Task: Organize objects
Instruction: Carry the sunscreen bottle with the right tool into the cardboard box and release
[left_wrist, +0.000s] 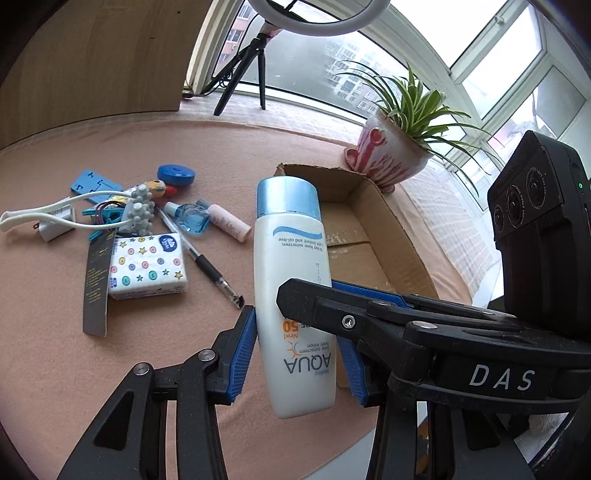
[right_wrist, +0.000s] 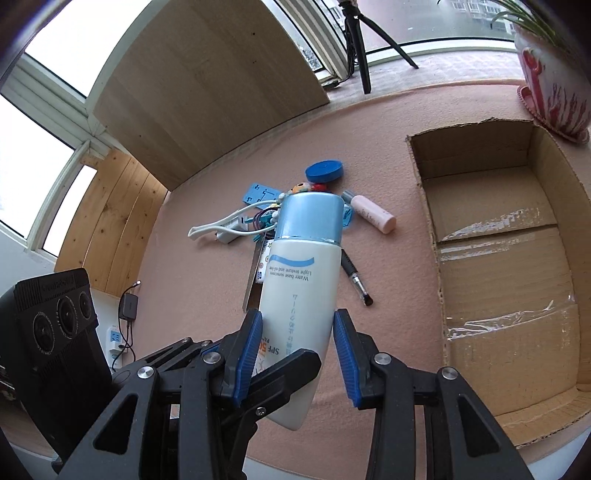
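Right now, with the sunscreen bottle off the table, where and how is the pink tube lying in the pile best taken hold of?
Grip the pink tube across its middle, coming from above with the tongs straddling its long axis. It lies flat on the pink cloth, its far end touching the blue bottle but its near, rounded end clear. Both tongs hold the sunscreen bottle, so one must let go first.

Potted spider plant (left_wrist: 397, 147) in a red-and-white pot stands on the pink cloth (left_wrist: 48, 350) at the window. Black tripod (left_wrist: 255, 70) under a ring light (left_wrist: 317, 14) on the sill. Wooden panel (right_wrist: 207, 88) leans at the corner. Charger and power strip (right_wrist: 123, 325) lie beyond the cloth's edge.
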